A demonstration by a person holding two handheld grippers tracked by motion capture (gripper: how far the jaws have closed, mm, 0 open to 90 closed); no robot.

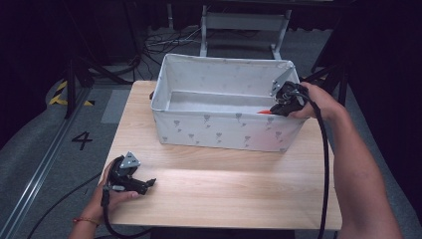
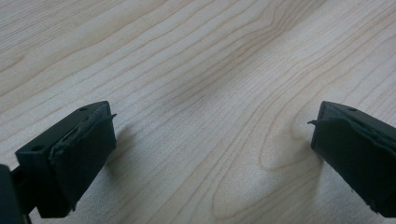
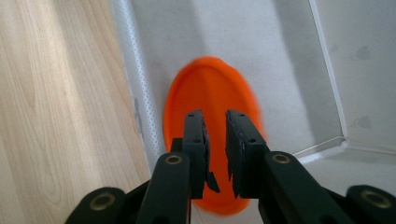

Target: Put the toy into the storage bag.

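- Fingers (image 3: 194,140) of our right gripper (image 3: 215,122) stand close together with a narrow gap between them, and we cannot tell whether they pinch the orange disc (image 3: 210,88) or hang just above it; the disc looks blurred.
- Our right gripper view puts the disc inside the white fabric bin (image 1: 219,132), close to the bin's wall, over the bin's pale floor.
- From the high view, we see a sliver of the orange disc (image 1: 264,112) at the right end of the bin, just beside the near wall, with our right gripper (image 1: 278,108) reaching over the right rim.
- We see the bin standing on the far half of the wooden table (image 1: 224,191), its cloth printed with small grey shapes.
- Our left gripper (image 1: 149,184) rests low at the near left corner of the table, well apart from the bin.
- Its fingers (image 2: 70,154) are spread wide over bare wood, with nothing between them.
- Beyond the table, we see grey floor, a metal frame and loose cables.
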